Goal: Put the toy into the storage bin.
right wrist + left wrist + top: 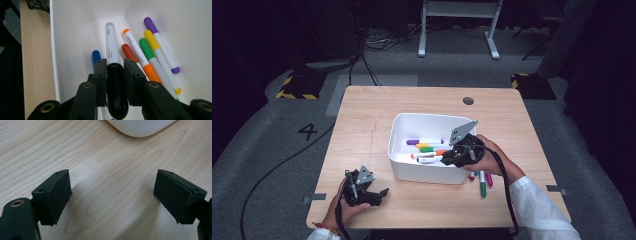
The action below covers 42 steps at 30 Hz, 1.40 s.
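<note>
Black-capped marker (111, 47) clamped between the right tongs (114, 71) — inside the white bin (75, 30).

Grey carpet floor (272, 130), white-legged frame (459, 25) beyond wooden table (362, 125)

Legible marks:
- Large black numeral "4" (307, 131) on the grey carpeted floor (272, 145), left of the light wooden table (362, 125).
- Small grey print along the white barrel of the black-capped marker (111, 45), and along the barrel of the orange-capped white marker (135, 50): both too small to read.
</note>
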{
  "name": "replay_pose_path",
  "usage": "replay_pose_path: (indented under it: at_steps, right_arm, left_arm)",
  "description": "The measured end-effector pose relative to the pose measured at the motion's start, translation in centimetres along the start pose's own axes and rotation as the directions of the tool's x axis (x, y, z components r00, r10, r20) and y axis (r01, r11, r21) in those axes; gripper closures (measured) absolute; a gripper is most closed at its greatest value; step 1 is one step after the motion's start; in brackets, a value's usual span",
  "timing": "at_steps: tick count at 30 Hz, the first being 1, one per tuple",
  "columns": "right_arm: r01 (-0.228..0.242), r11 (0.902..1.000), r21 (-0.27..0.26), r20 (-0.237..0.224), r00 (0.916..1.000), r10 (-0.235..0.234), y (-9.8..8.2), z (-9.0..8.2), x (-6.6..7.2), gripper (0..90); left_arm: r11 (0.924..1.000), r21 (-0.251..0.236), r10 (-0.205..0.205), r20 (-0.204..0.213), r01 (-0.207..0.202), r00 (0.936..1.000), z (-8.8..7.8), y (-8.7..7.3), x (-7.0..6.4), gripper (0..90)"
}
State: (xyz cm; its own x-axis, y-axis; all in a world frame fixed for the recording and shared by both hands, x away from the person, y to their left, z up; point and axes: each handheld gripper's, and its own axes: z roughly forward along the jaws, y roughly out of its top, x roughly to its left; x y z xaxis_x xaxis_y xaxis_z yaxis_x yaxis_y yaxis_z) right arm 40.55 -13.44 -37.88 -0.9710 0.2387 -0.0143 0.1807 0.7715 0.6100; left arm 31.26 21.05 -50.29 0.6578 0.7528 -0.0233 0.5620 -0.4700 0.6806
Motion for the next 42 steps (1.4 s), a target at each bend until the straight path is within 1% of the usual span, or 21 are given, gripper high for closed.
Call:
replay_pose_path:
  at_steps: [6,9,11,12,13,14,17,19,22,23,24,25,28,30,31,32,33,35,37,40,42]
  right_arm:
    - [-0.032,0.9985,-0.044,0.053,0.998,0.034,-0.2,-0.9,-0.3,62.7]
    - [-0.055,0.9954,-0.079,0.111,0.9919,0.063,-0.4,-1.9,-0.3,56.8]
    - [-0.094,0.9862,-0.136,0.16,0.9802,0.116,-0.6,-3.3,-0.2,51.5]
    - [-0.094,0.9862,-0.136,0.16,0.9802,0.116,-0.6,-3.3,-0.2,51.5]
    - [-0.106,0.9805,-0.166,0.191,0.972,0.137,-1.0,-4.4,-0.1,49.7]
    - [-0.106,0.9805,-0.166,0.191,0.972,0.137,-1.0,-4.4,-0.1,49.7]
    - [-0.112,0.9724,-0.204,0.239,0.9575,0.161,-2.0,-6.3,0.0,46.9]
    - [-0.119,0.9691,-0.216,0.248,0.9533,0.172,-2.3,-6.7,0.1,46.2]
    - [-0.127,0.9673,-0.22,0.289,0.9386,0.189,-3.3,-7.7,0.3,40.9]
    - [-0.138,0.9618,-0.236,0.312,0.9266,0.209,-3.9,-8.3,0.6,39.6]
    - [-0.138,0.9618,-0.236,0.312,0.9266,0.209,-3.9,-8.3,0.6,39.6]
    - [-0.14,0.9566,-0.255,0.327,0.9187,0.222,-4.6,-8.9,0.6,37.4]
    - [-0.138,0.9549,-0.263,0.349,0.9092,0.227,-5.8,-9.5,1.0,35.6]
    - [-0.13,0.9564,-0.262,0.353,0.9095,0.22,-6.2,-9.6,1.1,35.2]
    - [-0.129,0.9589,-0.253,0.372,0.902,0.22,-7.2,-9.7,1.3,35.2]
    - [-0.129,0.9589,-0.253,0.372,0.902,0.22,-7.2,-9.7,1.3,35.2]
    - [-0.136,0.9621,-0.236,0.39,0.8935,0.222,-8.2,-9.5,1.4,35.1]
    - [-0.137,0.9633,-0.231,0.397,0.8907,0.222,-8.8,-9.4,1.3,35.1]
    - [-0.155,0.9629,-0.221,0.408,0.8819,0.236,-10.2,-8.8,1.4,34.6]
    - [-0.166,0.9654,-0.202,0.421,0.8754,0.238,-11.1,-8.1,1.5,34.5]
    - [-0.184,0.9681,-0.17,0.416,0.8772,0.24,-12.2,-6.9,1.6,33.6]
  left_arm:
    - [1.0,0.0,0.0,0.0,0.0,1.0,0.0,0.0,0.0,14.8]
    - [1.0,0.001,0.0,0.0,0.0,1.0,0.0,0.0,0.0,14.8]
    - [1.0,0.001,0.0,0.0,0.0,1.0,0.0,0.0,0.0,14.8]
    - [1.0,0.001,0.0,0.0,0.0,1.0,0.0,0.0,0.0,14.8]
    - [1.0,0.001,0.0,0.0,0.0,1.0,0.0,0.0,0.0,14.8]
    - [1.0,0.001,0.0,0.0,0.0,1.0,0.0,0.0,0.0,14.8]
    - [1.0,0.0,0.0,0.0,0.0,1.0,0.0,0.0,0.0,14.8]
    - [1.0,0.001,0.0,0.0,0.0,1.0,0.0,0.0,0.0,14.8]
    - [1.0,0.001,0.0,0.0,0.0,1.0,0.0,0.0,0.0,14.8]
    - [1.0,0.001,0.0,0.0,0.0,1.0,0.0,0.0,0.0,14.8]
    - [1.0,0.001,0.0,0.0,0.0,1.0,0.0,0.0,0.0,14.8]
    - [1.0,0.001,0.0,0.0,0.0,1.0,0.0,0.0,0.0,14.8]
    - [1.0,0.0,0.0,-0.001,0.0,1.0,0.0,0.0,0.0,14.8]
    - [1.0,0.001,-0.001,-0.001,0.001,1.0,0.0,0.0,0.0,14.8]
    - [1.0,0.001,-0.001,-0.001,0.001,1.0,0.0,0.0,0.0,14.8]
    - [1.0,0.001,-0.001,-0.001,0.001,1.0,0.0,0.0,0.0,14.8]
    - [1.0,0.001,-0.002,-0.001,0.002,1.0,0.0,0.0,0.0,14.8]
    - [1.0,0.0,-0.001,-0.001,0.001,1.0,0.0,0.0,0.0,14.7]
    - [1.0,0.0,-0.006,-0.003,0.006,1.0,0.0,0.0,0.0,14.8]
    - [1.0,0.0,-0.006,-0.003,0.006,1.0,0.0,0.0,0.0,14.8]
    - [1.0,0.0,-0.006,-0.003,0.006,1.0,0.0,0.0,0.0,14.8]
